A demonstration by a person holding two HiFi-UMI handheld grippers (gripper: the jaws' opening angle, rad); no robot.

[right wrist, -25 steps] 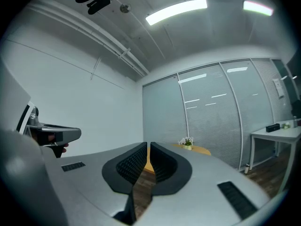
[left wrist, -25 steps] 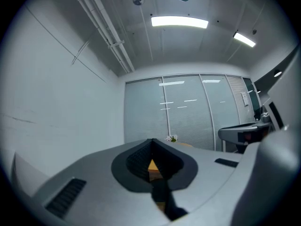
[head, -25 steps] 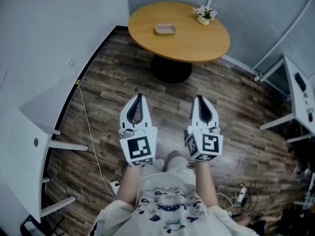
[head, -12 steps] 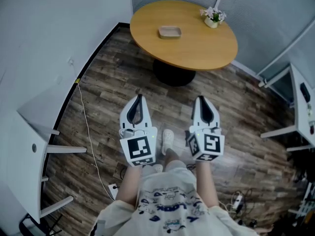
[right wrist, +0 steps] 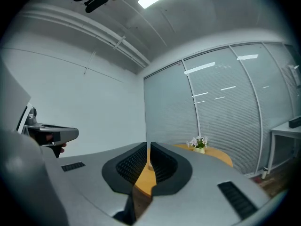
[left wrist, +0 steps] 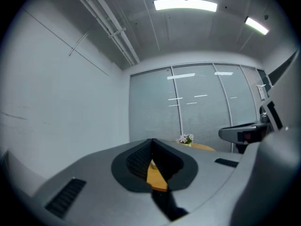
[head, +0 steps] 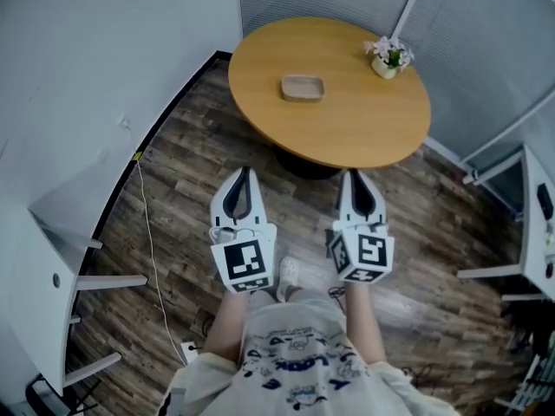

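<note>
I hold both grippers side by side at waist height, pointing at a round wooden table [head: 364, 128]. On the table lie a small shallow beige dish [head: 303, 87] and a little pot of pale flowers [head: 389, 56]. My left gripper [head: 244, 172] is shut with nothing in it, its tips above the floor just short of the table's edge. My right gripper [head: 351, 174] is also shut and empty, its tips at the table's near rim. In the left gripper view the left gripper [left wrist: 152, 142] points at the tabletop and flowers [left wrist: 186, 138]. The right gripper [right wrist: 149, 146] does likewise, flowers [right wrist: 199, 142] beyond.
A white desk [head: 52, 232] stands at the left wall and another white desk [head: 538, 224] at the right. A thin cable [head: 156, 224] runs along the dark wooden floor. Frosted glass partitions [left wrist: 197, 107] close the room behind the table. The person's shoe [head: 288, 272] shows between the grippers.
The person has walked forward: the table has come closer and now reaches the gripper tips. Both grippers keep the same pose and stay shut.
</note>
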